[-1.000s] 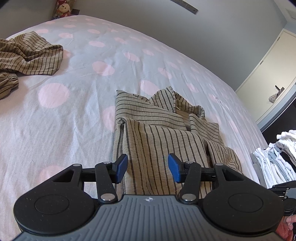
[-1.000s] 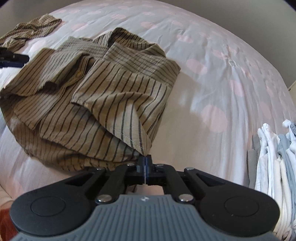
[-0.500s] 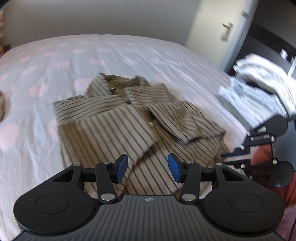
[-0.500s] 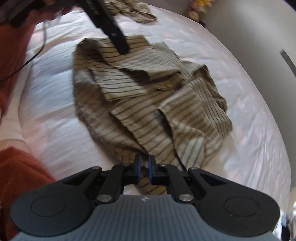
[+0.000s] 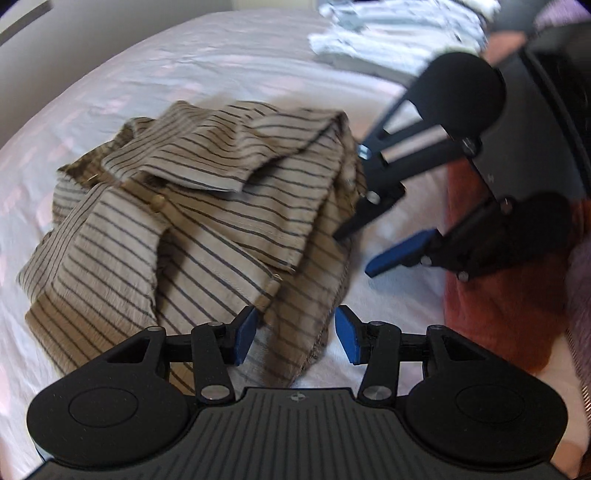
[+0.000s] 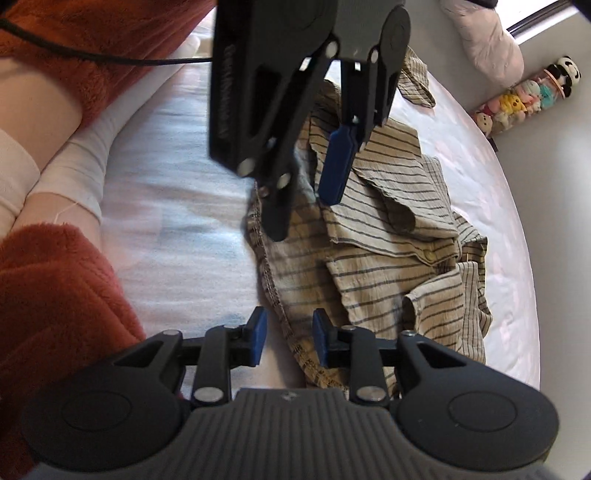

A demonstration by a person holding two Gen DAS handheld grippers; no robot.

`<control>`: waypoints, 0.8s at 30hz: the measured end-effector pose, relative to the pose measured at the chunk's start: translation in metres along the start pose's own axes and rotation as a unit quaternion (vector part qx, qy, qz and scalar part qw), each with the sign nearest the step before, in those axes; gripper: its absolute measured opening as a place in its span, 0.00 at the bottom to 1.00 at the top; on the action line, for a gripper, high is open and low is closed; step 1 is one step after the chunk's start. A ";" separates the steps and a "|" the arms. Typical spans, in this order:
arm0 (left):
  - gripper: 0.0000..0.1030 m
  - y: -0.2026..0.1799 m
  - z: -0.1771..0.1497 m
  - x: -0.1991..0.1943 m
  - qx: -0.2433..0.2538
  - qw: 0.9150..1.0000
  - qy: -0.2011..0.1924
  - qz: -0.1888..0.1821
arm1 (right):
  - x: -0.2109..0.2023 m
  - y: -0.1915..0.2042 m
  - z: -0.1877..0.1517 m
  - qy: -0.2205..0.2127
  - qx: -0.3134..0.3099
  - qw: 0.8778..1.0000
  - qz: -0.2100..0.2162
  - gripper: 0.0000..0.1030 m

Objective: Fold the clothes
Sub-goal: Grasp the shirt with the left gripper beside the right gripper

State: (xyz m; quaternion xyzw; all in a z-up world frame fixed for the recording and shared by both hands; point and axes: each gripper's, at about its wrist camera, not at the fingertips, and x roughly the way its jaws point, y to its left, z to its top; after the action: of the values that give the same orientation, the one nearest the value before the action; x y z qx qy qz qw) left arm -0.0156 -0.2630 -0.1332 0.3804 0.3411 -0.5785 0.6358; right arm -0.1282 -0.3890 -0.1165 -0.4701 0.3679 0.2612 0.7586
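Observation:
A tan shirt with dark stripes (image 5: 207, 206) lies crumpled and partly folded on the bed. My left gripper (image 5: 295, 338) is open, and the shirt's near hem lies between its blue pads (image 5: 243, 338). My right gripper (image 5: 352, 254) comes in from the right, open at the shirt's edge. In the right wrist view the shirt (image 6: 388, 266) spreads to the right. My right gripper (image 6: 289, 341) is open there, with the stitched hem between its pads. The left gripper (image 6: 303, 218) hangs over the shirt from above, open.
The sheet (image 5: 221, 66) is white with pink dots. A pile of light clothes (image 5: 399, 33) lies at the far right. A person's rust fleece (image 6: 55, 295) and white-socked legs (image 6: 81, 162) rest on the bed at left. Stuffed toys (image 6: 524, 96) line the wall.
Both grippers swung round and down to the shirt's hem and now face each other. The right gripper went from shut to open. The left stayed open.

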 end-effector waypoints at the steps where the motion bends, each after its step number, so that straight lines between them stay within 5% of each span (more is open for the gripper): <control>1: 0.44 -0.004 0.000 0.004 0.015 1.000 0.009 0.001 | 0.001 0.000 0.001 0.001 -0.003 1.000 0.001 0.31; 11: 0.46 -0.003 -0.013 0.024 0.017 0.999 0.039 -0.006 | 0.022 -0.002 0.002 0.008 0.002 0.999 0.032 0.34; 15: 0.46 -0.005 -0.017 0.022 0.025 0.999 0.039 -0.001 | 0.024 -0.002 0.000 0.010 0.002 1.000 0.017 0.02; 24: 0.44 -0.028 -0.017 0.014 0.082 0.995 0.037 0.043 | -0.013 -0.005 -0.012 -0.065 0.033 0.997 -0.036 0.02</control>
State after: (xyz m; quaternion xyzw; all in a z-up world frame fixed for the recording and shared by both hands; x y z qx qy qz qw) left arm -0.0423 -0.2556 -0.1558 0.4665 0.2988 -0.5620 0.6142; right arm -0.1358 -0.4025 -0.1063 -0.4394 0.3092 0.2514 0.8051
